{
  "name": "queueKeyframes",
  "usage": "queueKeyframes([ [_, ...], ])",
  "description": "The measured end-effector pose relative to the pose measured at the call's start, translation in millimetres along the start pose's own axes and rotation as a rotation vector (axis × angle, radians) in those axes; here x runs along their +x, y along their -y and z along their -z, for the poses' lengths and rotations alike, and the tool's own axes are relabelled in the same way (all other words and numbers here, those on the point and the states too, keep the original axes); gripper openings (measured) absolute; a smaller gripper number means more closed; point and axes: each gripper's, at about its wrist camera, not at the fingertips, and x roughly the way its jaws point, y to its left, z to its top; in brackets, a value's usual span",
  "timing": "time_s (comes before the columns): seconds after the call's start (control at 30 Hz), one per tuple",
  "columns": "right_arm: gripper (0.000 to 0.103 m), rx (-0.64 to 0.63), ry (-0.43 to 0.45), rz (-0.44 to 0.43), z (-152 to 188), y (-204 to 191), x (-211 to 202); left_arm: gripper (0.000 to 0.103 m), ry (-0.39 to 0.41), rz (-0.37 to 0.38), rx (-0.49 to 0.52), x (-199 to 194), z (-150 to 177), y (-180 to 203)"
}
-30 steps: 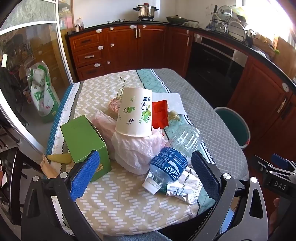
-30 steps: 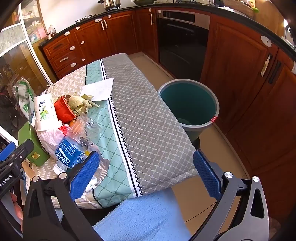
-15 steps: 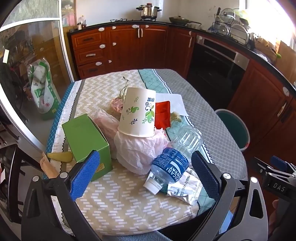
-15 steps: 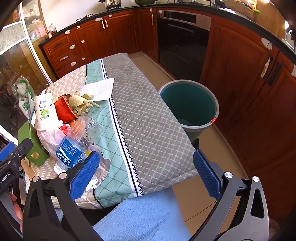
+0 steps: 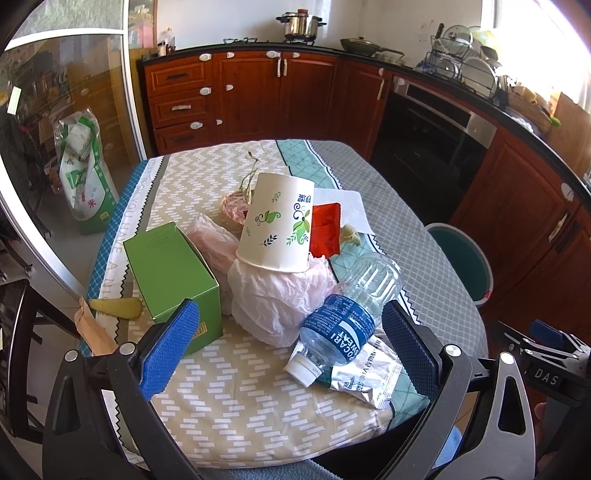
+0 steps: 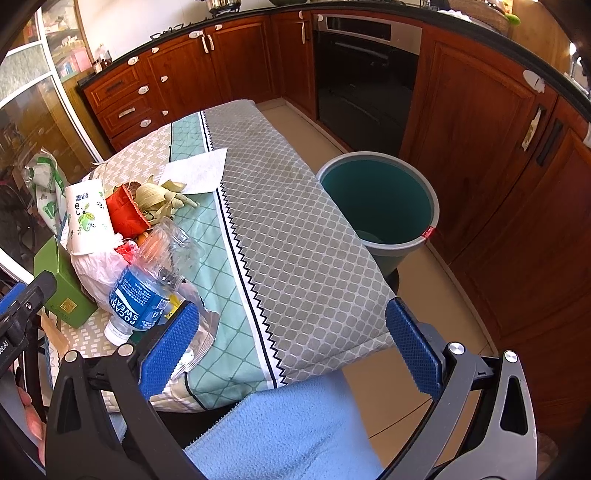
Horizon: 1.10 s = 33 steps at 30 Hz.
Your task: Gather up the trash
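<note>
Nothing looks collected yet: the whole heap of trash is sitting on the surface (image 5: 229,398), and the teal bin (image 6: 380,206) on the floor beside it is showing what may be one scrap at its bottom, though that is hard to tell. The left gripper (image 5: 291,347) is hovering over the near edge with its fingers (image 5: 170,347) spread wide and holding nothing; the right gripper (image 6: 291,347) is hanging just off the near corner, fingers equally wide apart and empty. The heap is lying between and beyond the left fingers: a bottle (image 5: 347,314) on its side, cap toward the camera, resting on a foil wrapper (image 5: 365,376); a crumpled bag (image 5: 277,295) with an upturned cup (image 5: 277,225) on top; a green box (image 5: 173,273) just beside them; a red packet (image 5: 325,229) and husks (image 6: 162,199) behind; a paper sheet (image 6: 199,170) further back; and a yellowish scrap (image 5: 118,306) near the left edge. All of these are waiting to go in, so the task is at its start, and I judge the bottle the nearest first pick. The surface is wearing a patterned cloth in beige, mint and grey panels. Around it the kitchen is running in red-brown cabinets (image 5: 251,96), with an oven (image 6: 365,81), a pot (image 5: 299,24) on the hob, a dish rack (image 5: 465,70) by the window and a glass door (image 5: 66,122) to the left. A blue sleeve (image 6: 288,432) is showing below the right gripper.
</note>
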Motion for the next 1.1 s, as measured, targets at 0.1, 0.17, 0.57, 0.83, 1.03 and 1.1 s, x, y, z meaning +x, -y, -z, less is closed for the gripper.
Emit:
queueKeyframes([
  [0.1,0.097,0.001,-0.005,-0.001,1,1,2,0.099,-0.006,-0.006,-0.008,2,0,-3],
  [0.17,0.097,0.001,-0.009,-0.001,1,1,3,0.099,-0.010,-0.011,-0.011,4,0,-4],
  [0.57,0.097,0.004,-0.030,0.001,3,0,10,0.099,-0.019,-0.031,-0.001,8,2,-1],
  [0.83,0.097,0.003,-0.043,0.002,4,0,15,0.099,-0.021,-0.034,-0.001,8,3,-1],
  [1.03,0.097,0.001,-0.047,0.004,6,-1,17,0.099,-0.023,-0.036,0.000,11,4,-3],
  [1.1,0.097,0.003,-0.055,0.003,5,-1,19,0.099,-0.025,-0.036,0.000,11,4,-3],
])
